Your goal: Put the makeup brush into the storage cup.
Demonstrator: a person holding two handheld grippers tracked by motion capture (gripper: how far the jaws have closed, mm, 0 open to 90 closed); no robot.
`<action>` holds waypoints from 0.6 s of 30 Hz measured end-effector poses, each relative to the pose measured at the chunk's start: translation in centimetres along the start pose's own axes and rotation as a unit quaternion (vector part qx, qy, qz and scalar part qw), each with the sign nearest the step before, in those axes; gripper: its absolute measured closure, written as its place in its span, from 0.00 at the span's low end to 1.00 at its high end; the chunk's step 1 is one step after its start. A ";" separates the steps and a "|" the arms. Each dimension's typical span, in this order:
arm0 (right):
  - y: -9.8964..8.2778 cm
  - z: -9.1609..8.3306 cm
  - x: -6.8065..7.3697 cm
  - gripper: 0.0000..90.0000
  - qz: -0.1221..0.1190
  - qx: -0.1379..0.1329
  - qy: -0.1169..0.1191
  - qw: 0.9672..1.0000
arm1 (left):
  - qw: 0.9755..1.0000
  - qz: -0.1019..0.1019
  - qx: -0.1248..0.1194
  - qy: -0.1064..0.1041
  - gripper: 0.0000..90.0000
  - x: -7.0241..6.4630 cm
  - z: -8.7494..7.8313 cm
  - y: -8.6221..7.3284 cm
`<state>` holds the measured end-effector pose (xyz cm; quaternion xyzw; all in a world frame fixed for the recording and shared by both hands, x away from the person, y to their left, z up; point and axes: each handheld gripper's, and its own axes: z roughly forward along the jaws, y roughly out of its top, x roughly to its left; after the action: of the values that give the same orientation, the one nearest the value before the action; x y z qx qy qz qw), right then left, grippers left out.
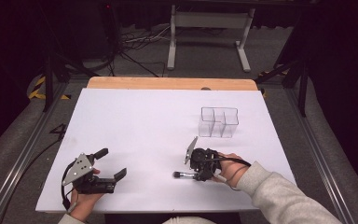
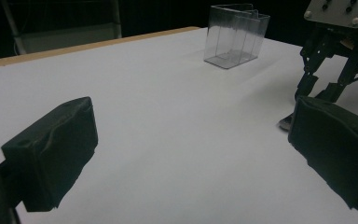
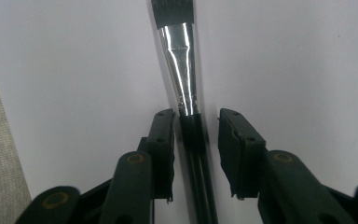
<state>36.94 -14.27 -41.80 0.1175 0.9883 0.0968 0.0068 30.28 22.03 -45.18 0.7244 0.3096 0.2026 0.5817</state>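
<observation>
A make-up brush (image 1: 182, 175) with a black handle, a shiny metal ferrule (image 3: 182, 60) and dark bristles lies flat on the white table (image 1: 144, 126), near the front right. My right gripper (image 1: 198, 176) sits low over it, jaws either side of the handle (image 3: 196, 116). In the right gripper view one pad is against the handle and the other stands a narrow gap off it. My left gripper (image 1: 112, 163) rests at the front left, held by a hand, its jaws (image 2: 193, 154) wide open and nothing between them.
A clear plastic box (image 1: 219, 122) with several compartments stands upright on the right half, beyond the right gripper; it looks empty (image 2: 235, 37). The table's wooden back edge (image 1: 168, 83) runs behind it. A grey sleeve (image 1: 279, 196) enters from the bottom right.
</observation>
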 end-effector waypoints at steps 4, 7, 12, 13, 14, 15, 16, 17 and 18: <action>0.0 0.1 0.0 0.80 -0.007 0.002 -0.003 1.000 | 1.000 -0.002 -0.001 0.000 0.02 0.0 0.0 0.0; 0.0 0.0 0.0 0.82 -0.012 0.003 -0.003 1.000 | 1.000 -0.002 0.001 0.000 0.02 0.0 0.0 0.0; 0.0 0.1 0.0 0.87 -0.017 0.009 0.000 1.000 | 1.000 -0.001 -0.001 0.001 0.02 0.0 0.0 0.0; 0.0 0.1 0.0 0.87 -0.015 0.011 0.001 1.000 | 1.000 -0.001 0.001 0.000 0.02 0.0 0.0 0.0; 0.0 0.1 0.1 0.87 -0.016 0.012 0.001 1.000 | 1.000 -0.003 -0.001 0.000 0.02 0.0 0.0 0.0; 0.0 0.1 0.0 0.88 -0.018 0.013 0.000 1.000 | 1.000 -0.003 -0.001 0.000 0.02 0.0 0.0 0.0; 0.1 0.1 0.1 0.88 -0.022 0.014 -0.001 1.000 | 1.000 -0.003 -0.001 0.000 0.02 0.0 0.0 0.0; 0.1 0.1 0.1 0.88 -0.024 0.014 -0.003 1.000 | 1.000 -0.003 -0.001 0.000 0.02 0.0 0.0 0.0; 0.1 0.1 0.1 0.88 -0.025 0.015 -0.003 1.000 | 1.000 -0.002 0.001 0.000 0.02 0.0 0.0 0.0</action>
<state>36.83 -14.14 -41.90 0.0929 0.9923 0.0812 0.0104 30.28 22.04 -45.17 0.7244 0.3109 0.2011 0.5815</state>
